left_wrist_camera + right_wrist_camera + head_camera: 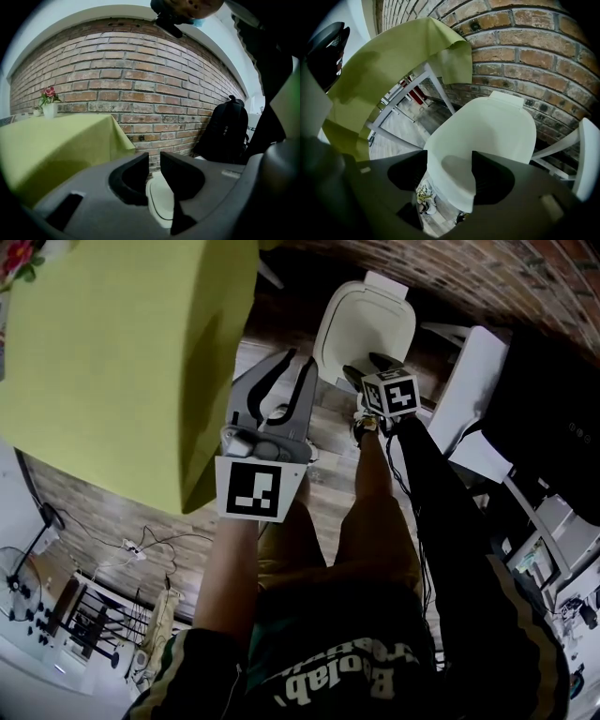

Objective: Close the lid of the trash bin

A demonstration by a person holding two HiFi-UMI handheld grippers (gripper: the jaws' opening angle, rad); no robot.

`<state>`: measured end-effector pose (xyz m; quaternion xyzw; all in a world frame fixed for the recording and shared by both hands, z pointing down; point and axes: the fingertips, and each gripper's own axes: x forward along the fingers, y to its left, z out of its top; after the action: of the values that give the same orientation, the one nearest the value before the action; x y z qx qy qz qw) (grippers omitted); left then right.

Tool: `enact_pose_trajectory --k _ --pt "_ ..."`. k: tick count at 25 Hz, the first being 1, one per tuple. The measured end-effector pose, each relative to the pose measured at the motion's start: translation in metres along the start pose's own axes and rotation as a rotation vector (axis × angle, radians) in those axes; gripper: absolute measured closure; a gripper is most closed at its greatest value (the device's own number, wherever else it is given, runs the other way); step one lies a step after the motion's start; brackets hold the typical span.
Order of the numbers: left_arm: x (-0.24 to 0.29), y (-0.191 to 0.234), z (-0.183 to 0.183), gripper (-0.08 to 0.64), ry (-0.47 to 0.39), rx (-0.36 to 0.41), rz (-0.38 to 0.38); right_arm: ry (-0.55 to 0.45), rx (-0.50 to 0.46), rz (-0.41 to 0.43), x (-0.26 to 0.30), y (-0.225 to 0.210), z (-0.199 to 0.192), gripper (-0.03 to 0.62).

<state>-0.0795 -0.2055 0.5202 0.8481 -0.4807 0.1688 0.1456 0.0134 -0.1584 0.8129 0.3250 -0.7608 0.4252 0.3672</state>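
While the lid [487, 131] stood raised, right gripper [450, 161] jaws wide apart before it, empty, left gripper [154, 157] jaws slightly parted, empty.

Table [122, 362] under green cloth blocks the whole left. Free lane: the floor strip [330, 442] between it and the raised bin lid [366, 329]. Brick wall [469, 268] sits just behind the lid. White chair [473, 381] and black backpack [548, 399] crowd the right.
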Motion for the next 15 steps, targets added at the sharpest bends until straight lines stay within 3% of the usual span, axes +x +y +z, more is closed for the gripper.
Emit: enact_pose_trajectory --k 15 --pt "-0.001 0.003 -0.006 0.474 0.02 0.012 -0.012 0.0 0.017 0.029 0.017 0.003 -0.011 0.227"
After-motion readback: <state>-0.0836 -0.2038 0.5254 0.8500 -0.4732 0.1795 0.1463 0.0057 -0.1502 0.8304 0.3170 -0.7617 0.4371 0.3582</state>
